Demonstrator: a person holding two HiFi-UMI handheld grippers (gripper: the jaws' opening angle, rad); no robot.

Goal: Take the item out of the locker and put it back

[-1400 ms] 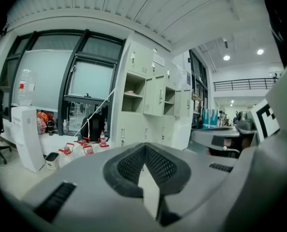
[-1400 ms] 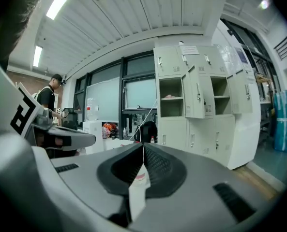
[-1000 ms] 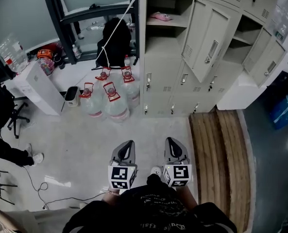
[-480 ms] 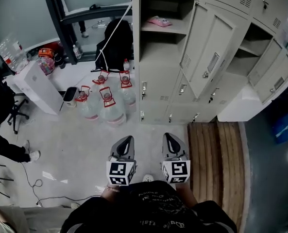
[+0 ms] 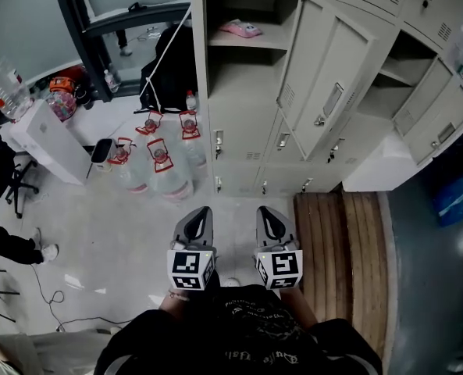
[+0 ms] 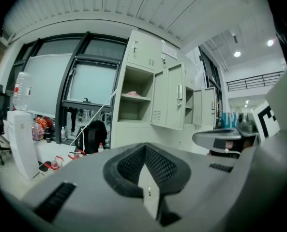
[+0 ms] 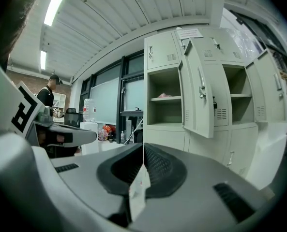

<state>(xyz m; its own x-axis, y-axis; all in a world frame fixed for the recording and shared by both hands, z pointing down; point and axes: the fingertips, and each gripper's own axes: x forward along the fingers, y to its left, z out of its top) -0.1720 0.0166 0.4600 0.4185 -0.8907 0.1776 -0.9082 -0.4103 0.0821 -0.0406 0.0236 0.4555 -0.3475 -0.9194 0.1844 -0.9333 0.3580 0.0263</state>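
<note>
The pink item (image 5: 241, 28) lies alone on the upper shelf of the open locker (image 5: 239, 73), straight ahead of you at twelve o'clock. In the right gripper view it shows as a small pink shape (image 7: 165, 95) on that same shelf, well apart from the jaws. It probably sits there as the thing you are meant to fetch, and nothing has touched it yet.

The locker door (image 5: 313, 69) stands swung out at one o'clock, hinged on the right. That leaves the compartment mouth open to you from the front and the left.

Your left gripper (image 5: 201, 213) and right gripper (image 5: 269, 216) are held side by side in front of your body, pointing at the locker. Each gripper's jaws are clenched together with nothing between them. This looks like a carrying pose for the walk up, so the jaws will need to part before they reach the shelf.

The bare floor (image 5: 129, 233) between you and the locker gives free room. Water jugs (image 5: 157, 166) crowd the locker's foot at eleven o'clock. A low wooden platform (image 5: 344, 241) lies at two to three o'clock, and its near edge could catch a foot. The door's outer edge could catch the right gripper.
</note>
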